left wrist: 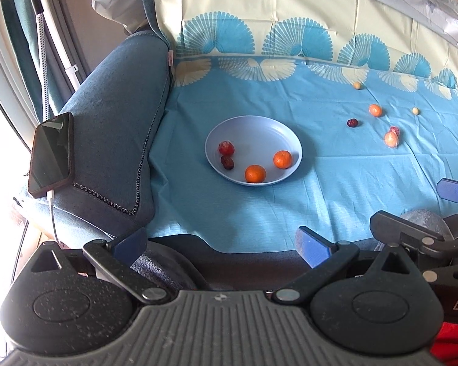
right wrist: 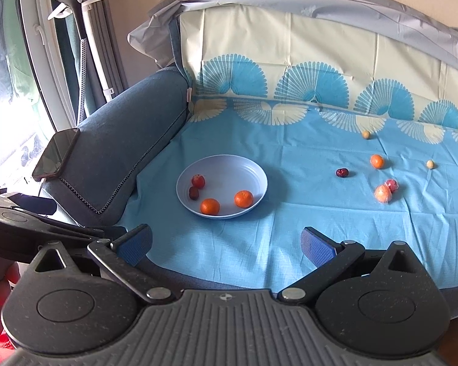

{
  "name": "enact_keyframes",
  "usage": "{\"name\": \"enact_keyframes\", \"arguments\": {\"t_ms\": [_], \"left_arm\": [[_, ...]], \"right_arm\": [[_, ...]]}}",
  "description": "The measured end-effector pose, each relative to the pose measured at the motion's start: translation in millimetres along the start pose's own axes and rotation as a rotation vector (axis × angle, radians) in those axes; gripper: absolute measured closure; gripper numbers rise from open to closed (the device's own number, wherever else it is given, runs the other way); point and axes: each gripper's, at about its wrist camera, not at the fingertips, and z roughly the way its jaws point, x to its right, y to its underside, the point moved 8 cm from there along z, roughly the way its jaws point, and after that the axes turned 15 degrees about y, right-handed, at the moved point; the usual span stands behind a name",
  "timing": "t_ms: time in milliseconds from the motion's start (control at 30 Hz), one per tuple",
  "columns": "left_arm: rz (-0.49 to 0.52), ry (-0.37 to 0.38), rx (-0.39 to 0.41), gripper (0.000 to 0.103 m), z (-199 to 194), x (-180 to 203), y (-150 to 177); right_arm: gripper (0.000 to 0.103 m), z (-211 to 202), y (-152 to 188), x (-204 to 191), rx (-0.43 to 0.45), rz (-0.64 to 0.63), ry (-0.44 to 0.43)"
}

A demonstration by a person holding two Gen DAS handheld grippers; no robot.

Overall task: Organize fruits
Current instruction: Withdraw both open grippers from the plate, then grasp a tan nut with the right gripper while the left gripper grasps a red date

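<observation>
Both grippers spread and empty, low at the near edge of the cloth [right wrist: 259, 244]

Left gripper [left wrist: 223, 244] and right gripper [right wrist: 226, 244] hold nothing; the bowl [right wrist: 253, 170] ahead holds 4 fruits; 6 lie loose far right, so I'd take the date [right wrist: 342, 172] first, straddling it squarely, closing gently

Bare blue cloth [right wrist: 290, 213] lies right of and before the plate [right wrist: 259, 177]; the sofa armrest [right wrist: 131, 140] blocks its left.
</observation>
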Motion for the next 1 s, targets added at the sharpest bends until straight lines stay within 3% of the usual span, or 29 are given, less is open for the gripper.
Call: {"name": "enact_keyframes", "arguments": {"t_ms": [500,733,867,1000], "left_arm": [[0.044,-0.023,-0.062,0.000,19,8,1],[0.070,-0.030,-0.053,0.000,23,17,-5],[0.088,-0.027,-0.071,0.000,33,21,-11],[0.105,-0.011,-0.086,0.000,46,32,-25]], "right_arm": [[0.001,16,7,11,-0.046,0.062,-0.026],[0.001,26,4,22,-0.046,0.089,-0.026],[0.001,33,0,42,-0.035,0.125,0.019],[0.001,42,-6,89,-0.004,0.212,0.126]]}}
